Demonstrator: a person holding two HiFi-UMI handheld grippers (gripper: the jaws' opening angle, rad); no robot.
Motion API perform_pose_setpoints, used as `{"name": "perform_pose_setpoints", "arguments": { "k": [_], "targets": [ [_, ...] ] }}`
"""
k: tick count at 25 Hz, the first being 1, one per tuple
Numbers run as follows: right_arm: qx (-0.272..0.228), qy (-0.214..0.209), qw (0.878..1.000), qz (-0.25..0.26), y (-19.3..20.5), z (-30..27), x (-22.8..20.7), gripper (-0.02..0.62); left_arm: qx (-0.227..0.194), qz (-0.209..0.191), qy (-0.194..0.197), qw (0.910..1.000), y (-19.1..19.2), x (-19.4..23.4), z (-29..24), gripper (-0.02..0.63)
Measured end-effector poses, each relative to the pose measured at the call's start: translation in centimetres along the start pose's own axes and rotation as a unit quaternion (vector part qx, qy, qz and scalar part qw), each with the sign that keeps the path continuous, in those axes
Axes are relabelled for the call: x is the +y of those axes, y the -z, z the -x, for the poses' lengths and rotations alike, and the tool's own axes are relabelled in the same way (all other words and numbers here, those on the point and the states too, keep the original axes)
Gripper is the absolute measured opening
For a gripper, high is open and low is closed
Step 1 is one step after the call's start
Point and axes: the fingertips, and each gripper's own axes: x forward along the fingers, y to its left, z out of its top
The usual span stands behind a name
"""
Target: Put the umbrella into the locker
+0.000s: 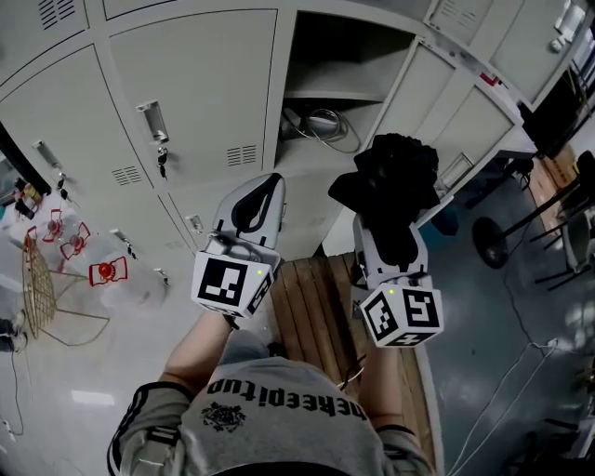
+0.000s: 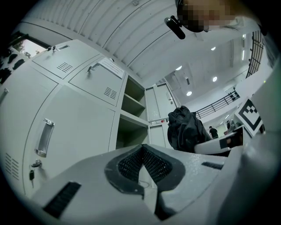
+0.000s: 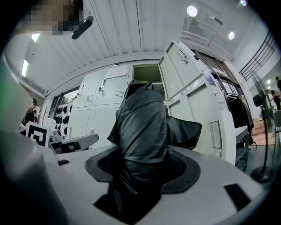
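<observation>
Locker room: rows of grey metal lockers (image 1: 200, 93), a wooden bench (image 1: 311, 311).

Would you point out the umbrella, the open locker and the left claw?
umbrella (image 3: 142, 127): right gripper view, folded black canopy.
open locker (image 1: 333, 96): head view, inner shelf.
left claw (image 2: 143, 151): left gripper view, between tips.

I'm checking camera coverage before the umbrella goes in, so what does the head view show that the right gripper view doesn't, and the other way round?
Head view only: the wooden bench below both grippers, and a coiled cable inside the open locker. Right gripper view only: a close look at the right gripper clamped on the black umbrella, plus the ceiling lights. Both: the umbrella, the open locker with its swung-out door, and the left gripper.
</observation>
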Motion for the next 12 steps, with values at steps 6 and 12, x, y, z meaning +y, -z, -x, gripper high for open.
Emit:
{"name": "perform_pose_setpoints", "arguments": {
  "k": [6,12],
  "targets": [
    [0.028,-0.018,0.999,0.000,0.0,-2.6,-0.7,0.264,0.010,-0.008,-0.010,0.9999,0.7,0.5,-0.7,0.003],
    [0.051,-0.028,0.998,0.008,-0.7,-6.2,-1.0,0.264,0.012,-0.011,-0.012,0.9998,1.4,1.8,-2.0,0.003]
  ]
}}
